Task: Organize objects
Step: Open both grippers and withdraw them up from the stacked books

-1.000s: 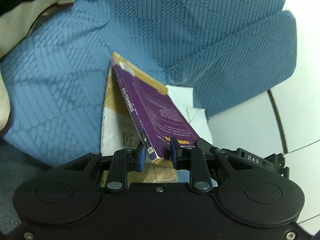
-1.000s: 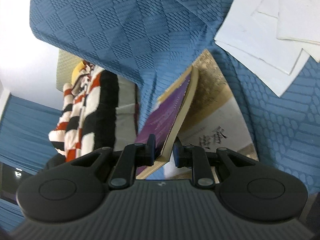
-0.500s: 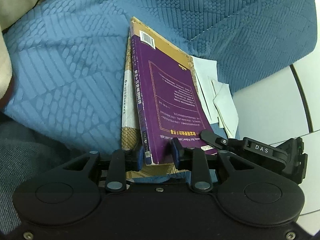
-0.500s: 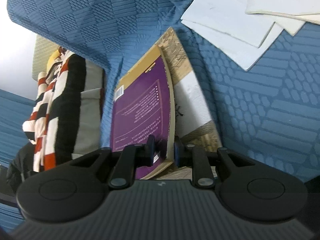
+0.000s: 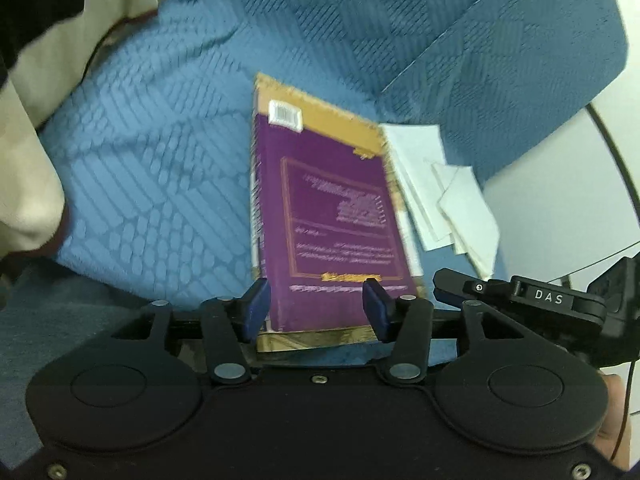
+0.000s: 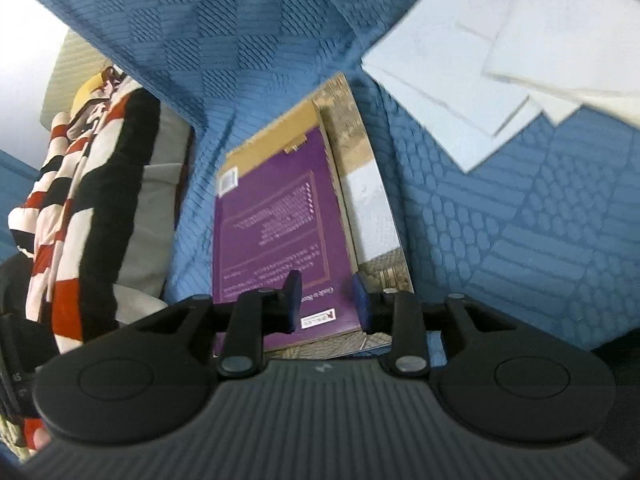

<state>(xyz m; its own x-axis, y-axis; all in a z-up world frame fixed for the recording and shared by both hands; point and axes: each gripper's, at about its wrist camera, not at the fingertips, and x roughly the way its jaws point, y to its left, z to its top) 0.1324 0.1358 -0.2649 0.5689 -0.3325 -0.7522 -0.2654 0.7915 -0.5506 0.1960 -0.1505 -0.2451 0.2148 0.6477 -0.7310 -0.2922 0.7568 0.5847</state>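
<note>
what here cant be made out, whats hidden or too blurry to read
- Purple book: cover text blurred in both wrist views.
- Lower book: mostly hidden by the purple book on top of it; title unreadable.
- White papers: cut off by the right wrist view's edge; no writing made out.
- Striped cloth: bunched up, its kind unclear.

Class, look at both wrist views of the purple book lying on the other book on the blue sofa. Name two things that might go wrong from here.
1. The purple book lies offset on the book beneath, not squared up; it may slide off on the soft blue sofa.
2. Both grippers' jaws are opening around the purple book's near edge. The left gripper or right gripper might catch that edge when pulling back and knock the stack toward the loose white papers.
</note>
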